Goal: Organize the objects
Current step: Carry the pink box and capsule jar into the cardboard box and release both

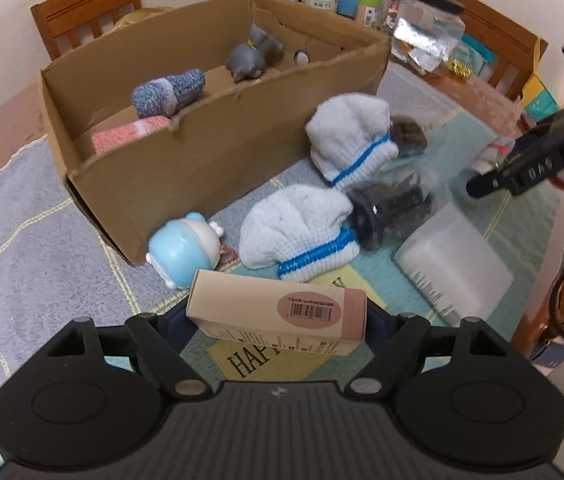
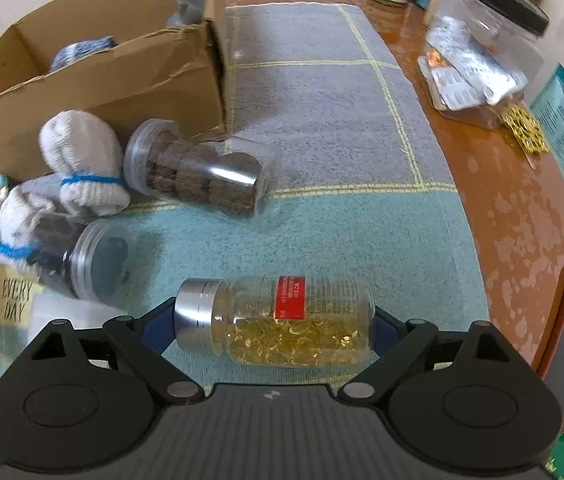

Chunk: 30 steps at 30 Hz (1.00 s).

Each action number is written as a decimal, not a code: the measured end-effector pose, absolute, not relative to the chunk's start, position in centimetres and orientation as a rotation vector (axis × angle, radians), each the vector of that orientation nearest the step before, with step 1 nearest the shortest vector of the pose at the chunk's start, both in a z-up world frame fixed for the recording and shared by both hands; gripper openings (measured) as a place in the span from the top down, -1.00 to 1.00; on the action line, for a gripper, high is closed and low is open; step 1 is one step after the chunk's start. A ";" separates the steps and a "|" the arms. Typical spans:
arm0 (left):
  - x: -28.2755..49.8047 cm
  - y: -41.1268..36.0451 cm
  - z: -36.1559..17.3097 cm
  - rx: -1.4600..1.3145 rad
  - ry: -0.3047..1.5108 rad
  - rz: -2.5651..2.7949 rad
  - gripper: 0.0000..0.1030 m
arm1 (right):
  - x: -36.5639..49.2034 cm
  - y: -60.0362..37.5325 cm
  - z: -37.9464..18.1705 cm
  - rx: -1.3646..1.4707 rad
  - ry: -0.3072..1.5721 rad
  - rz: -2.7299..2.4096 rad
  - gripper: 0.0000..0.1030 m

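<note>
My left gripper (image 1: 277,326) is shut on a beige carton (image 1: 277,316) with a barcode, held crosswise above the mat. My right gripper (image 2: 273,326) is shut on a clear bottle of yellow capsules (image 2: 277,320) with a silver cap, held end to end. The open cardboard box (image 1: 209,160) holds a blue-grey sock roll (image 1: 167,92), a pink sock (image 1: 129,136) and a grey toy animal (image 1: 251,56). On the mat lie two white socks with blue bands (image 1: 302,228), two clear jars (image 2: 197,172) and a blue-white toy (image 1: 183,250).
A white plastic container (image 1: 454,260) lies right of the socks. A yellow "HAPPY EVERY DAY" card (image 2: 5,296) lies on the mat. Jars, bottles and foil packets (image 2: 478,64) crowd the wooden table's far side. Chairs stand behind. The right gripper shows in the left wrist view (image 1: 522,176).
</note>
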State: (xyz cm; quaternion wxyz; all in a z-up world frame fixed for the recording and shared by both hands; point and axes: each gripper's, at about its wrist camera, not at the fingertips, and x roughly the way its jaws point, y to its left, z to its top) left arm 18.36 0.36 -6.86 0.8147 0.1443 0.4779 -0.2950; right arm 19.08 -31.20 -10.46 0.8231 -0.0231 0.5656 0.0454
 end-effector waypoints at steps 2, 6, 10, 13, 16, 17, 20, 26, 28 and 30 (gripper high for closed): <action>18.6 0.3 -6.0 0.285 1.033 -0.635 -0.58 | 19.0 -31.1 -9.8 -0.078 1.204 0.115 -0.86; 19.0 -0.4 -4.1 0.258 1.031 -0.639 -0.58 | 19.1 -31.1 -7.9 -0.107 1.192 0.157 -0.86; 19.7 -1.1 -1.8 0.261 0.994 -0.646 -0.58 | 19.6 -30.7 -5.3 -0.124 1.154 0.206 -0.86; 20.5 -1.8 0.0 0.285 0.954 -0.634 -0.58 | 20.3 -30.0 -3.4 -0.128 1.114 0.247 -0.86; 21.8 -2.1 1.6 0.284 0.921 -0.619 -0.58 | 21.0 -29.2 -1.7 -0.130 1.072 0.289 -0.86; 22.2 -2.1 2.1 0.278 0.911 -0.615 -0.58 | 21.2 -28.8 -1.2 -0.132 1.057 0.306 -0.86; 23.7 -2.4 3.3 0.270 0.879 -0.598 -0.58 | 21.9 -27.8 0.1 -0.146 1.018 0.343 -0.86; 27.9 -2.3 4.0 0.247 0.860 -0.538 -0.58 | 24.0 -26.3 2.4 -0.161 0.947 0.389 -0.86; 29.6 -2.3 4.0 0.238 0.858 -0.512 -0.58 | 24.7 -25.9 3.0 -0.160 0.922 0.405 -0.86; 31.3 -2.4 4.0 0.229 0.857 -0.488 -0.58 | 25.6 -25.4 3.6 -0.164 0.898 0.422 -0.86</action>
